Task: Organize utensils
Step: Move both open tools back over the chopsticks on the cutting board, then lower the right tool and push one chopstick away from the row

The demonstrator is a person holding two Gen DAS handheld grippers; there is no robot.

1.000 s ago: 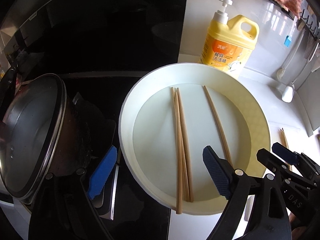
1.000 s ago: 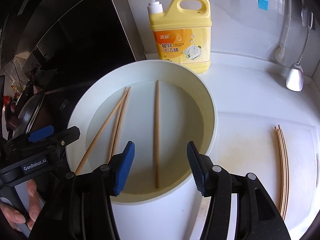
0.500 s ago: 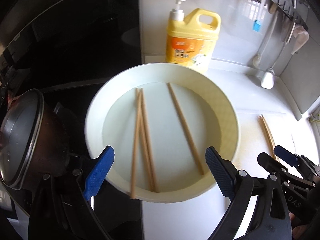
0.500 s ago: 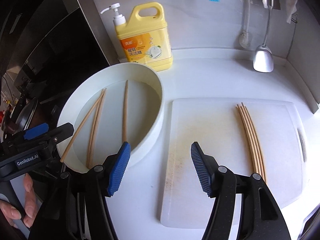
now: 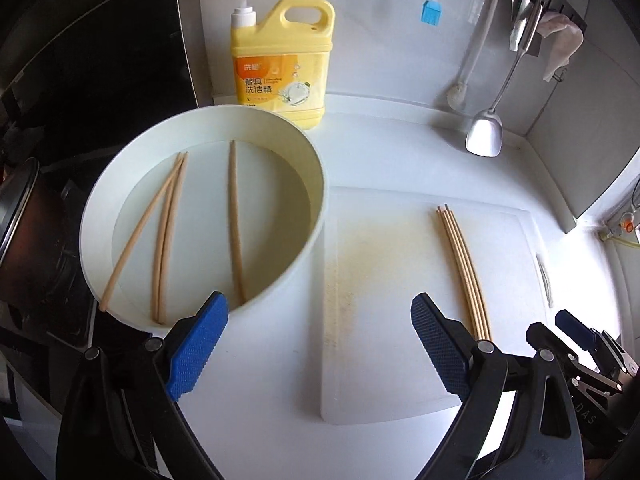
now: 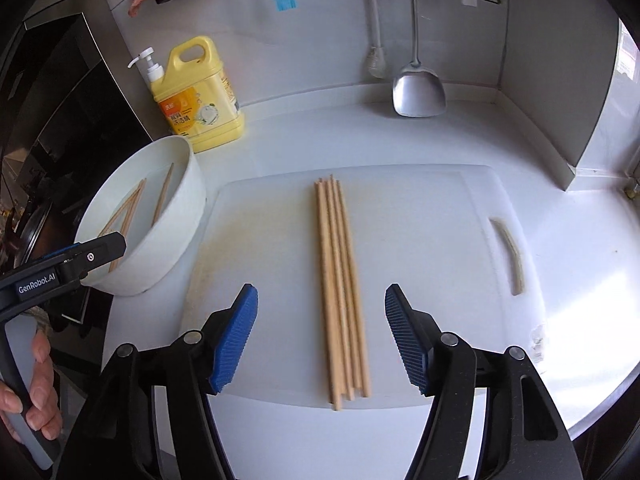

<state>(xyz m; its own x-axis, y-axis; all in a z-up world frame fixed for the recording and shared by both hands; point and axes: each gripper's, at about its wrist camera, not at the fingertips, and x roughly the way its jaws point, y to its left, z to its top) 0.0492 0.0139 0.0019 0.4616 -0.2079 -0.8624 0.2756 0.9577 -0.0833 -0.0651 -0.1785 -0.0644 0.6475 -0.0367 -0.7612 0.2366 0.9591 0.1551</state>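
Logging left wrist view first, then right wrist view.
Left hand-held gripper point(image 5: 320, 344): lower centre of frame, jaws spread wide, nothing between them; blue pads over the near edge of the cutting board point(image 5: 384, 364) and the tabletop point(image 5: 400, 152).
Basin point(image 5: 316, 220): white, left of centre, just beside the board; three loose chopsticks point(image 5: 234, 224) lie inside.
Chopstick bundle point(image 5: 462, 268): on the board, right of centre, sticks side by side.
Detergent bottle point(image 5: 282, 60): yellow, upper centre, behind the basin.
Right hand-held gripper point(image 6: 320, 336): lower centre, jaws apart, holding nothing; the chopstick bundle point(image 6: 340, 288) lies on the board between the two pads, not touched.
Basin, right view point(image 6: 172, 232): left of frame, chopsticks visible within.
Spatula point(image 6: 418, 92): metal, hanging at upper right of centre.
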